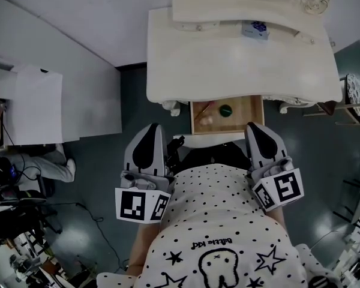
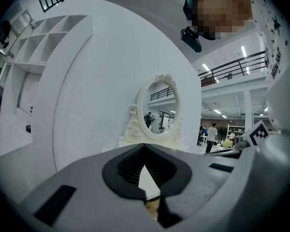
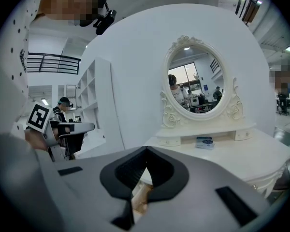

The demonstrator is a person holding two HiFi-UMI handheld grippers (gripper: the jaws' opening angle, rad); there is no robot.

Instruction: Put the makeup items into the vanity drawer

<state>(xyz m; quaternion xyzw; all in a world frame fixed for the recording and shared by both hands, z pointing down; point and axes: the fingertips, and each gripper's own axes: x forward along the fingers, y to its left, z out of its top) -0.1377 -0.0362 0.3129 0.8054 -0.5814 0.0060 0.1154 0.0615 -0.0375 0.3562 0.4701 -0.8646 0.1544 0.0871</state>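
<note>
Wooden drawer, slim stick diagonal inside

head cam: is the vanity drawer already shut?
No, the vanity drawer stands pulled out below the tabletop, with a dark round item showing inside it.

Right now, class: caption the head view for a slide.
Left gripper and right gripper rest shut before a white vanity with its drawer open.
</note>
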